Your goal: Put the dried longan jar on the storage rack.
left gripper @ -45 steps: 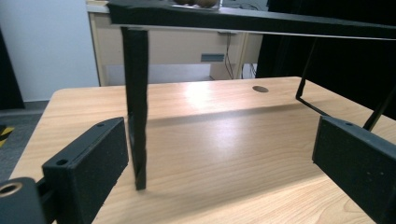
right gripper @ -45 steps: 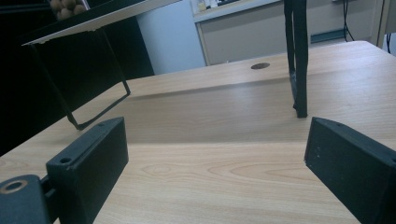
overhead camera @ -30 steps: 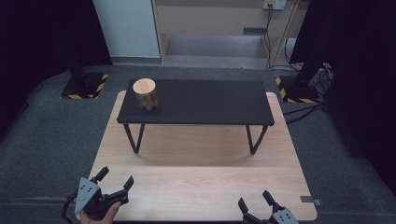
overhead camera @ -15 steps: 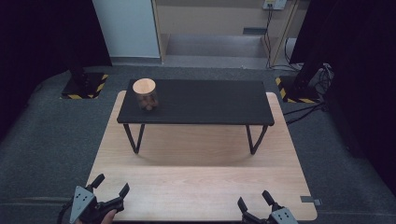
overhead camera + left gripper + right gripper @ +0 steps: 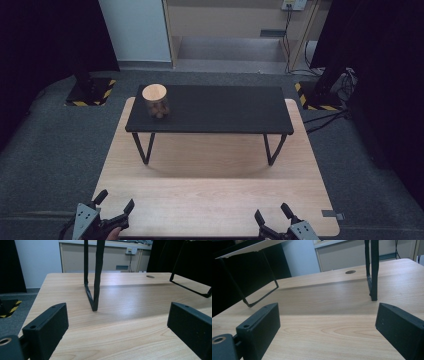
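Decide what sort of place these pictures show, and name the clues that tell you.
Probably an indoor recording or test space, not a home. Black curtains flank the scene, stand bases with hazard stripes sit on grey carpet, and a lone jar stands on a black bench over a wooden table.

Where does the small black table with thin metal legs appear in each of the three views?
High view: the small black table with thin metal legs stands mid-picture on the light wooden board.
Left gripper view: one of its legs rises at upper centre; a second is at upper right.
Right gripper view: one leg is at upper right, its top at upper left.
Shared landmark: the wooden board.
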`<move>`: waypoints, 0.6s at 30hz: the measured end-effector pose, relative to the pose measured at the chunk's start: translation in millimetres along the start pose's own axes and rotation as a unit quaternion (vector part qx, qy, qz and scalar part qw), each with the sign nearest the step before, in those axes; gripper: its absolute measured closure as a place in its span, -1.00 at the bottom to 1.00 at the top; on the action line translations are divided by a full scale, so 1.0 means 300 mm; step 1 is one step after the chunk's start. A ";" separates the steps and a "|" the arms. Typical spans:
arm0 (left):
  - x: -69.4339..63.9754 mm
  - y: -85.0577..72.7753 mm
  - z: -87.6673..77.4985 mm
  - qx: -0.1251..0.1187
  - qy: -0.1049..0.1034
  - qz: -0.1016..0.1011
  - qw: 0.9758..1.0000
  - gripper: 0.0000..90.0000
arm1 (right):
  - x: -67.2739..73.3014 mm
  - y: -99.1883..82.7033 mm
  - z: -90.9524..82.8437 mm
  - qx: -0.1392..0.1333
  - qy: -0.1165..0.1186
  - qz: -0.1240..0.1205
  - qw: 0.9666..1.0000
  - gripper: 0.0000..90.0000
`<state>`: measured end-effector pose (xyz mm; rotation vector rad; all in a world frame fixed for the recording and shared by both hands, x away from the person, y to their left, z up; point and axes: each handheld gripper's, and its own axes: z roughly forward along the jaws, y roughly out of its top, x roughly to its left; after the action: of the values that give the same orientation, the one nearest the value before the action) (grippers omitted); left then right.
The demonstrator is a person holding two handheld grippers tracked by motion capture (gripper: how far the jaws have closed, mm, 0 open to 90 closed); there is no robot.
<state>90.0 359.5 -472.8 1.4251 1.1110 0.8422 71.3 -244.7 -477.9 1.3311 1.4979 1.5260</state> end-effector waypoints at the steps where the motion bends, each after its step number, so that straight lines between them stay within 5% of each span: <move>1: 0.000 0.000 0.000 0.000 0.000 0.000 1.000 -0.95 | 0.000 0.000 0.000 -0.001 0.000 0.000 1.000 -0.87; 18: -0.002 -0.005 -0.002 -0.002 -0.003 -0.002 1.000 -0.95 | -0.006 -0.001 -0.001 -0.001 -0.005 0.000 1.000 -0.87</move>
<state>89.1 359.1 -474.2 1.4198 1.1078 0.8364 71.4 -246.5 -478.5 1.3359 1.4900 1.5190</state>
